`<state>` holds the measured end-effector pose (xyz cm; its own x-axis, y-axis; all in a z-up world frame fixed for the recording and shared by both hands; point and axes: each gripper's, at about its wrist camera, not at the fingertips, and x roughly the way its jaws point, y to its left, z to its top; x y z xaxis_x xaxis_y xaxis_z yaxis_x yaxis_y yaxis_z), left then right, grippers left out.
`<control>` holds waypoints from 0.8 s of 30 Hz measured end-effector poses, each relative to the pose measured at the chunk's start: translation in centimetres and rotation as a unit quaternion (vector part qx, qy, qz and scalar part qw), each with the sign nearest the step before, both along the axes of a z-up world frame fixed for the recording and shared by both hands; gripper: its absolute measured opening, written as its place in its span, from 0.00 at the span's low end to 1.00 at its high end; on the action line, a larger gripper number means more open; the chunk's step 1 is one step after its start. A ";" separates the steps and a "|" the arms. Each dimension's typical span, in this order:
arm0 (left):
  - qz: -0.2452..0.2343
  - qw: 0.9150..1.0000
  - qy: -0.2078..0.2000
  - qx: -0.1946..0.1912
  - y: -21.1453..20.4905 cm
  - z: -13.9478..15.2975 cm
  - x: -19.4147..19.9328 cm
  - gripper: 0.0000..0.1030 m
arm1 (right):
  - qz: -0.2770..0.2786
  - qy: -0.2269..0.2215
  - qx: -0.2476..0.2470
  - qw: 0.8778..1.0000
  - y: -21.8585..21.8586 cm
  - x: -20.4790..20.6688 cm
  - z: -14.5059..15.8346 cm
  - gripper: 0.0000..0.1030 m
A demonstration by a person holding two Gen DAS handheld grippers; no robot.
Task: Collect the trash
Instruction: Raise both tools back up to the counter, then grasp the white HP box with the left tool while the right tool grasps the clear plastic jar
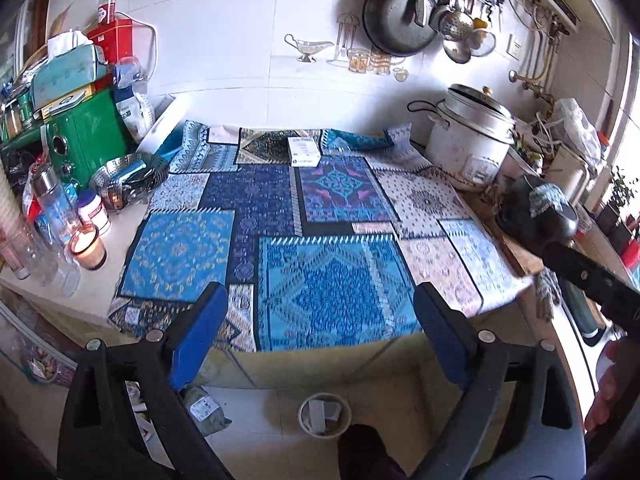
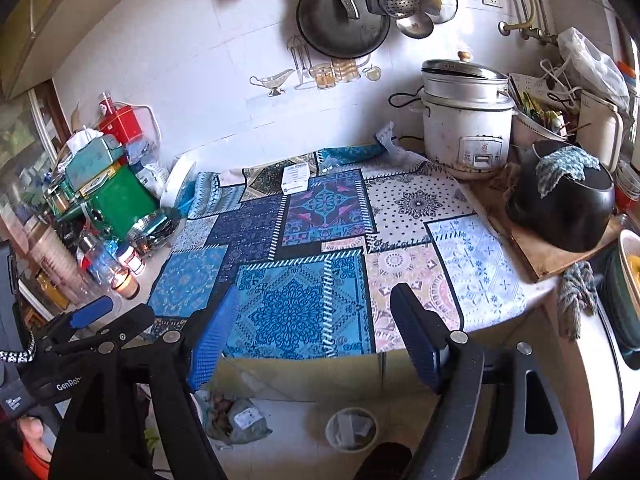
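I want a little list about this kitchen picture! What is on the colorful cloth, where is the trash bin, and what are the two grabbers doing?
surface: patchwork cloth on the counter
on the cloth: small white box, near the back wall
also there, possibly trash: clear crumpled wrapper just right of the box
trash bin: round bin on the floor below the counter edge, some items already inside
left gripper: open, empty, above the counter's front edge
right gripper: open, empty, beside the left one
right of cloth: rice cooker, black pot
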<state>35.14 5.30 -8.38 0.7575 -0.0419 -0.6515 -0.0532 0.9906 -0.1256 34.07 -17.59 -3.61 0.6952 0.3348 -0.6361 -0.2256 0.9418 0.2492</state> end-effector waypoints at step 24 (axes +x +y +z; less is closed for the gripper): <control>0.092 0.995 0.036 -0.012 -3.0 -0.4 24.2 0.92 | 0.077 0.034 -0.022 0.996 -2.4 23.8 -1.9 0.73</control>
